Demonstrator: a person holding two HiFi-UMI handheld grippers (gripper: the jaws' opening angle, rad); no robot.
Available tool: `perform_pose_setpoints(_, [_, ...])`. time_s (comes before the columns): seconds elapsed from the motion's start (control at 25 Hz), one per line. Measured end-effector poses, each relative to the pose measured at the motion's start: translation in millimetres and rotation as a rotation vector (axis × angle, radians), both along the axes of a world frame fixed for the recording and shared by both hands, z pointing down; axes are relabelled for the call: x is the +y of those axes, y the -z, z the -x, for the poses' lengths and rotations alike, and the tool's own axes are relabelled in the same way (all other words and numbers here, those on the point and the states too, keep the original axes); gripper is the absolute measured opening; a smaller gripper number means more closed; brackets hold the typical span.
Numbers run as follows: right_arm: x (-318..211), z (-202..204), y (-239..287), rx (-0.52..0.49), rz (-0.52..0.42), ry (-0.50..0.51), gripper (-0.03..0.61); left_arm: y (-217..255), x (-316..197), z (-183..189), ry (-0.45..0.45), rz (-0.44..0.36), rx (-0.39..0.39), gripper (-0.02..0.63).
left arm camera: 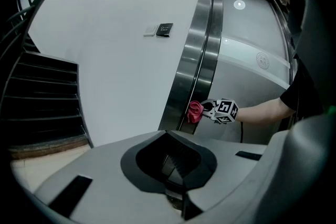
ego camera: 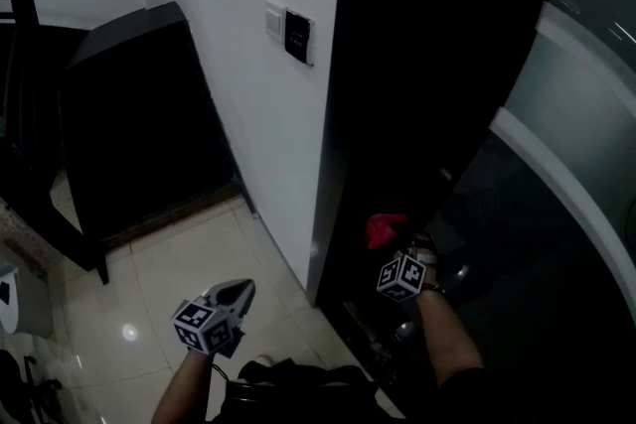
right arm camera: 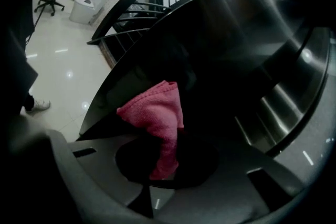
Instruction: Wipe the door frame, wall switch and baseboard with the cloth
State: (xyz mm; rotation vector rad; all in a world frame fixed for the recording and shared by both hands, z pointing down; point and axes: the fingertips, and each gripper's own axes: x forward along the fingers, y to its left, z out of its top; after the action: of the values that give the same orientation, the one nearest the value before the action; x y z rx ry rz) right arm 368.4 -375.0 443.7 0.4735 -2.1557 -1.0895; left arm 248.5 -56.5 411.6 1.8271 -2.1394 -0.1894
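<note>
Our right gripper (ego camera: 396,248) is clamped on the red cloth (ego camera: 384,228), which lies against the lower door frame (ego camera: 326,213). Our left gripper (ego camera: 235,294) hangs left of the frame, jaws together and empty. The wall switch (ego camera: 298,36) sits higher, just left of the frame.

Head view looks steeply down; both gripper views face the door frame (left arm camera: 195,71) it shares.
</note>
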Motion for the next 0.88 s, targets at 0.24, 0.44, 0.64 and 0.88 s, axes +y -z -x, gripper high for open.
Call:
perform_pose_setpoints(0.24, [17.8, -25.5, 53.0, -0.158, 0.087, -0.006, 0.058, 12.4, -17.5, 7.4, -0.001, -0.041, -0.005, -0.008])
perform_pose_setpoints(0.44, [38.9, -56.3, 100.2, -0.402, 0.314, 0.031, 0.058, 34.6, -33.1, 4.9, 0.016, -0.117, -0.025, -0.008])
perform_pose_setpoints(0.64, [60.8, -77.9, 136.0, -0.623, 0.601, 0.133, 0.058, 56.4, -22.7, 2.6, 0.100, -0.149, -0.064, -0.008])
perform_pose_setpoints(0.88, [98.1, -81.5, 178.9, -0.737, 0.761, 0.325, 0.058, 85.3, 34.8, -6.4, 0.291, -0.185, -0.124, -0.008])
